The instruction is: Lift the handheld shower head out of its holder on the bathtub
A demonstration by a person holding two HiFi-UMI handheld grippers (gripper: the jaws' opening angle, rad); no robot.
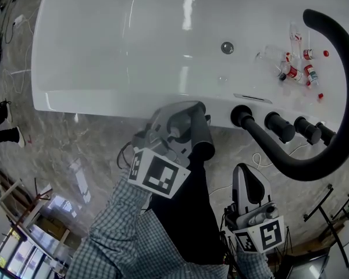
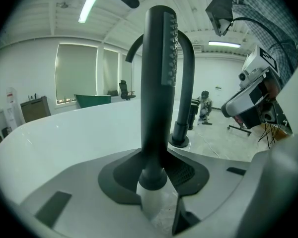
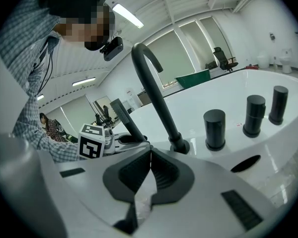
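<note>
**Head view:** The left gripper (image 1: 183,124), centre frame, is clamping the handheld shower head (image 1: 201,137) at the near rim of the bathtub (image 1: 104,45). The right gripper (image 1: 246,179), lower right, is hanging apart from the tub.

**Left gripper view:** The fingers (image 2: 120,176) are pinching the shower head's lower stem. The head is standing upright mid-frame, beside the arched spout (image 2: 187,83).

**Right gripper view:** The fingers (image 3: 125,175) are pressing together with nothing between them. The knobs (image 3: 214,129) are standing at right of frame.
</note>
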